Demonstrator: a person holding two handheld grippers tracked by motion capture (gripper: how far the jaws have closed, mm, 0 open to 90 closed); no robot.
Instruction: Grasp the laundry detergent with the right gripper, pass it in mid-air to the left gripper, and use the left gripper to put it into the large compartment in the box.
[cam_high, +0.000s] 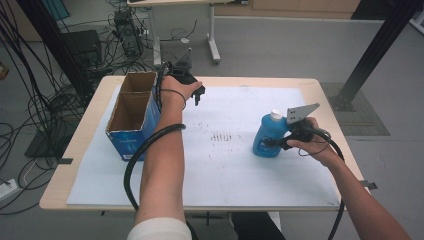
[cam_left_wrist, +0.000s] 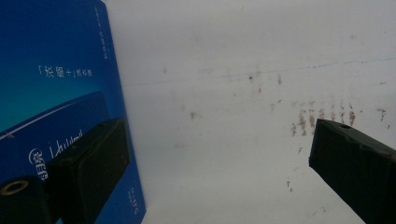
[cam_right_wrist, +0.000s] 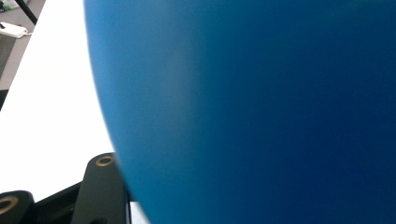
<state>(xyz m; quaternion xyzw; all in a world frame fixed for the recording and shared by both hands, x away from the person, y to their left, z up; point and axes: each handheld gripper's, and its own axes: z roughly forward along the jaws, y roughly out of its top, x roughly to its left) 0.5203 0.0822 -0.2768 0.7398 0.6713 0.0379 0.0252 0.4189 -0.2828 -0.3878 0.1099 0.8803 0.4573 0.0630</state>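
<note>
your right tongs (cam_high: 274, 143) clamp the blue bottle (cam_high: 267, 134), upright at right of centre on the worktop (cam_high: 240, 165) | your left tongs (cam_high: 196, 96) stand apart just beside the open blue box (cam_high: 134, 117), upper left of the high view | bottle and box well apart

Left gripper (cam_left_wrist: 205, 172) jaws spread wide, one against the blue box (cam_left_wrist: 56, 93), over stained white sheet (cam_left_wrist: 243, 60)
</note>
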